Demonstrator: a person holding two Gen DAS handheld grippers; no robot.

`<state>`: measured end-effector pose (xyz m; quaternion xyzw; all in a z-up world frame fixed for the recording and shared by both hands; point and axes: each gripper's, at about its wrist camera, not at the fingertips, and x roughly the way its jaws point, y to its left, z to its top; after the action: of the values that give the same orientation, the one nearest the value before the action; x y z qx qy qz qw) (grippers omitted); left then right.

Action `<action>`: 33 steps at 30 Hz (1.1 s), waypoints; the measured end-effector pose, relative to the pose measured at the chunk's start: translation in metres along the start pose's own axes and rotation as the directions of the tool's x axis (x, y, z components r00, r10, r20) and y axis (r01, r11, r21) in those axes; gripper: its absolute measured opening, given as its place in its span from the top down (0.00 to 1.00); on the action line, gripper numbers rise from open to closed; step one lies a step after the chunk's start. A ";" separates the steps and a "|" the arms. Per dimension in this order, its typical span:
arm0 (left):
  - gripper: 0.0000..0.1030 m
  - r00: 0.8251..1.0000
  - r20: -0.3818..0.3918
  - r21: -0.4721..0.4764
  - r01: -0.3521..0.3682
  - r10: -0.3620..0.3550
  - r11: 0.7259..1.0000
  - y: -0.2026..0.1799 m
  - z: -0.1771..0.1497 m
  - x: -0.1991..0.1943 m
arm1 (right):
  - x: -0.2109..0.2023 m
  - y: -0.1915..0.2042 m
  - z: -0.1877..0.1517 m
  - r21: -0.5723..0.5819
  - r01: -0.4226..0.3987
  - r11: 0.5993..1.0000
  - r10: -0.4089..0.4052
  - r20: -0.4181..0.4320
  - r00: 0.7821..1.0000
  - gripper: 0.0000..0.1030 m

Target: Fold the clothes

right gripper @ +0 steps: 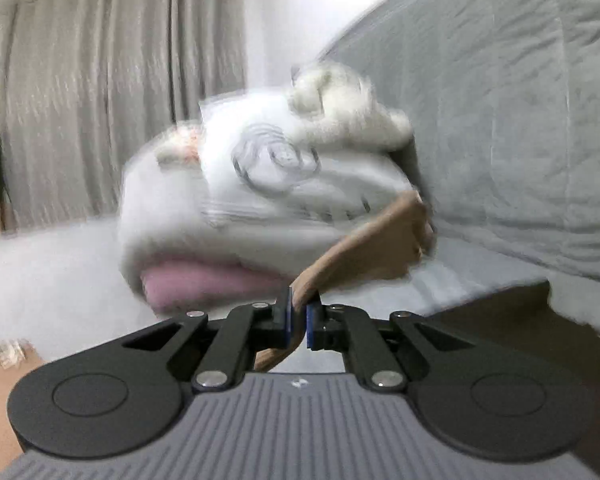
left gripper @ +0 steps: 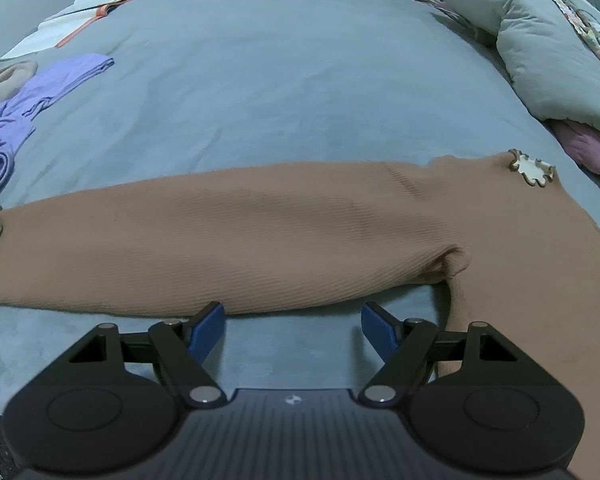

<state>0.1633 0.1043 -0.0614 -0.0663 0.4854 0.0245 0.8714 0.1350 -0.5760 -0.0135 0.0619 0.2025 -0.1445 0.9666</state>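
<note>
Right claw (right gripper: 299, 322) pinches my brown top (left gripper: 236, 236), left claw (left gripper: 292, 326) gapes empty beside its sleeve hem; folding barely begun.

My left gripper (left gripper: 293, 326) points steeply down with jaws wide apart, holding nothing. My right gripper (right gripper: 299, 320) is more level, its jaws pinched together on brown cloth (right gripper: 372, 240).

The left wrist camera looks steeply down along its open left gripper (left gripper: 292, 322) onto the blue-grey bedspread (left gripper: 260, 80), close over the brown ribbed top (left gripper: 228, 240). The right wrist camera sits low, facing nearly level along the right gripper (right gripper: 299, 318) toward grey curtains (right gripper: 100, 80). Both views share the top (right gripper: 364, 248) and the folded quilt (left gripper: 548, 56) (right gripper: 220, 208).
</note>
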 end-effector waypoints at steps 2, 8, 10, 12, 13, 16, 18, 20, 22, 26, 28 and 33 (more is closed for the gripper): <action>0.27 1.000 0.001 -0.004 -0.003 0.003 1.000 0.003 -0.001 0.000 | 0.021 -0.012 -0.016 0.026 0.055 0.998 -0.050 -0.142 0.989 0.92; 0.26 1.000 0.011 -0.006 0.005 -0.005 1.000 0.020 0.001 -0.002 | 0.035 -0.044 -0.052 0.188 0.106 0.976 -0.055 -0.255 0.965 0.66; 0.26 1.000 0.016 -0.009 0.019 -0.019 1.000 0.025 0.000 -0.003 | 0.028 -0.058 -0.053 0.290 0.054 0.956 0.008 -0.210 0.978 0.66; 0.26 0.998 0.044 -0.036 0.056 -0.055 0.998 0.036 -0.001 -0.005 | 0.025 -0.068 -0.054 0.358 0.020 0.933 0.045 -0.173 0.984 0.66; 0.26 0.997 0.052 -0.044 0.063 -0.061 0.997 0.038 -0.002 -0.005 | 0.025 -0.070 -0.054 0.374 0.016 0.927 0.048 -0.163 0.986 0.66; 0.26 0.993 0.088 -0.105 0.092 -0.083 0.990 0.049 -0.005 -0.005 | 0.039 -0.068 -0.058 0.337 0.065 0.939 -0.008 -0.168 0.986 0.77; 0.26 0.991 0.095 -0.149 0.106 -0.093 0.983 0.057 -0.007 -0.008 | 0.051 -0.059 -0.064 0.240 0.130 0.962 -0.078 -0.215 0.973 0.83; 0.26 0.992 0.097 -0.160 0.099 -0.085 0.982 0.061 -0.007 -0.012 | 0.056 -0.052 -0.064 0.212 0.170 0.962 -0.121 -0.223 0.967 0.83; 0.25 0.993 0.097 -0.182 0.081 -0.064 0.980 0.069 -0.007 -0.018 | 0.057 -0.043 -0.061 0.200 0.202 0.959 -0.155 -0.228 0.961 0.82; 0.24 0.991 0.098 -0.280 0.111 -0.086 0.953 0.095 -0.010 -0.025 | 0.048 -0.051 -0.061 0.299 0.151 0.942 -0.085 -0.222 0.971 0.72; 0.24 0.989 0.099 -0.356 0.142 -0.114 0.924 0.108 -0.015 -0.026 | 0.044 -0.056 -0.062 0.327 0.140 0.935 -0.072 -0.213 0.974 0.72; 0.24 0.986 0.167 -0.534 0.065 0.030 0.843 0.134 -0.032 -0.043 | 0.040 -0.056 -0.061 0.343 0.136 0.929 -0.070 -0.198 0.978 0.72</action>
<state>0.0994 0.2334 -0.0534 -0.3098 0.3830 0.1572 0.8560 0.1306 -0.6285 -0.0891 0.2373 0.2635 -0.2231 0.9080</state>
